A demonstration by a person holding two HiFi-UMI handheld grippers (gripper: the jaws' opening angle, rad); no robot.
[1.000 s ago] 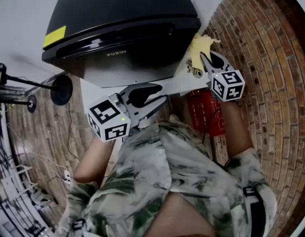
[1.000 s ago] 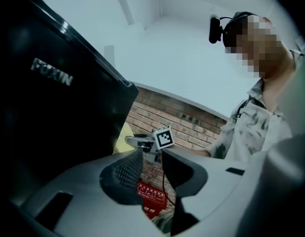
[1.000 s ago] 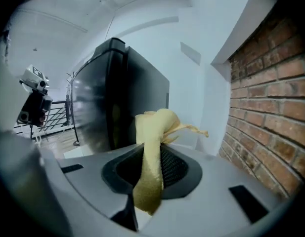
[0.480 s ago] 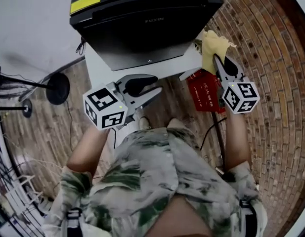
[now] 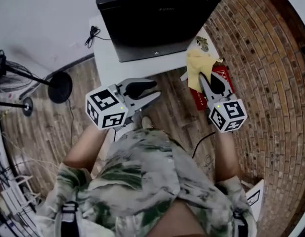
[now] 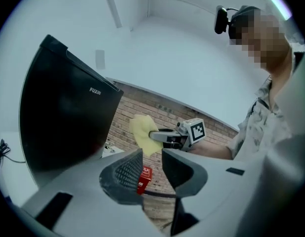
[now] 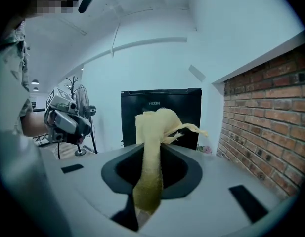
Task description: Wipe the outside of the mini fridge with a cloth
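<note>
The black mini fridge stands on a white table; it also shows in the left gripper view and the right gripper view. My right gripper is shut on a yellow cloth, held in the air off the table's right front corner, apart from the fridge. The cloth sticks up out of the right gripper. My left gripper hovers in front of the table, open by a narrow gap with nothing in it. From there the cloth is seen beside the fridge.
A brick wall runs along the right. A red box sits on the wooden floor below the right gripper. A stand with a round black base is at the left. A black cable lies on the table.
The fridge has slid up and farther away in the head view. My right gripper, still holding the cloth, has come away from the fridge's right side, down and toward me. The left gripper has barely moved.
</note>
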